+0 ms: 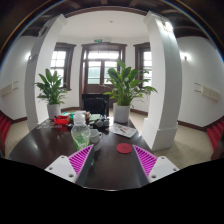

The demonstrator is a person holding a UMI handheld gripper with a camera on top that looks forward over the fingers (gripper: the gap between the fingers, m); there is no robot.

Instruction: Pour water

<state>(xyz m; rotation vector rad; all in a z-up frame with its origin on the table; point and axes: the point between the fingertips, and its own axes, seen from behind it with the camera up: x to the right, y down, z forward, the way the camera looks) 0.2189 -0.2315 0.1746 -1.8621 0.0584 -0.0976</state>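
Gripper (110, 160) is spread wide and holds nothing; the two fingers with their purple pads (80, 158) stand well apart, with only bare dark tabletop between them. It hangs over the near edge of a round dark table (40, 145), looking across it. Beyond the left finger, a clear plastic bottle (80, 131) with a green cap stands upright; this looks like the water source for the task, though its fill level is too hard to read from here. Just beside it to the right sits a small cup or mug (94, 134), likely the thing to pour into, but that cannot be confirmed. A red bowl-like thing (62, 120) lies farther back on the left. A red round coaster (124, 148) lies just ahead of the right finger, with papers (125, 130) beyond it. Two potted plants (121, 92) flank the far side, with white pillars (165, 70) and a door (102, 68) behind. Judgement: the task is not yet begun, bottle untouched and capped. Left to do: reach the bottle, grip it, deal with the cap, tilt over the cup.
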